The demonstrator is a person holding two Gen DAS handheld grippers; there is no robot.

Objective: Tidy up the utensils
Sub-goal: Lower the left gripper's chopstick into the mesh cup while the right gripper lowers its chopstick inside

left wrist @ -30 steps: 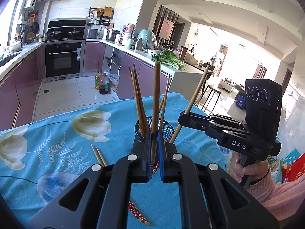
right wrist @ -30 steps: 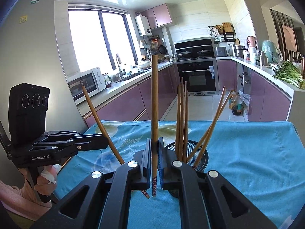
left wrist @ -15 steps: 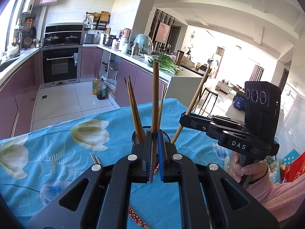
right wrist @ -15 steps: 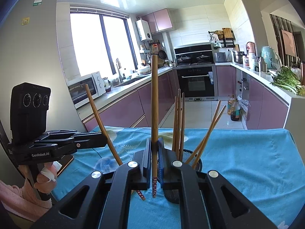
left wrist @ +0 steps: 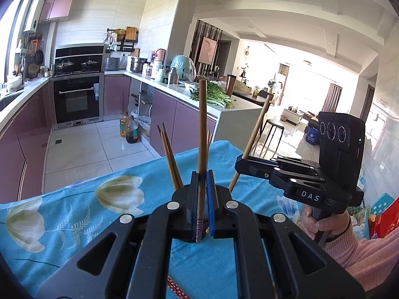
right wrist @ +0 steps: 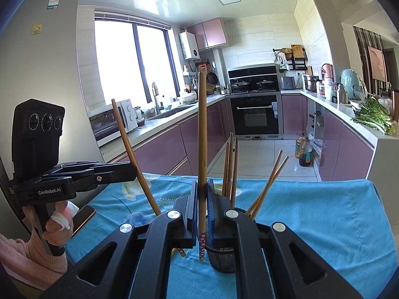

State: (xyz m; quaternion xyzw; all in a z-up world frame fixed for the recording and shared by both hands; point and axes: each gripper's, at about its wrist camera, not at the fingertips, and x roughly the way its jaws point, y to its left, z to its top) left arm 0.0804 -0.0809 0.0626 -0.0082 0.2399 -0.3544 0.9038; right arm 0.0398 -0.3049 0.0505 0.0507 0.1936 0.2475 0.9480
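Left chopstick (left wrist: 202, 134): upright, clamped in my left gripper (left wrist: 202, 199), above the tablecloth (left wrist: 74, 214).
Right chopstick (right wrist: 202, 149): upright, pinched by my right gripper (right wrist: 202, 206).
Mesh holder (right wrist: 222, 259): on the cloth, just behind both grippers, several chopsticks (right wrist: 230, 172) leaning inside.
Patterned chopstick (left wrist: 178, 290): lying on the cloth under my left gripper.

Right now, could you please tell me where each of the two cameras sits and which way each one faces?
Left wrist: sits on the left gripper, facing the stove corner and living room; shows its chopstick, the right gripper and a hand.
Right wrist: sits on the right gripper, facing the window and oven; shows the left gripper.
Shared: the mesh cup, the blue tablecloth, the oven.
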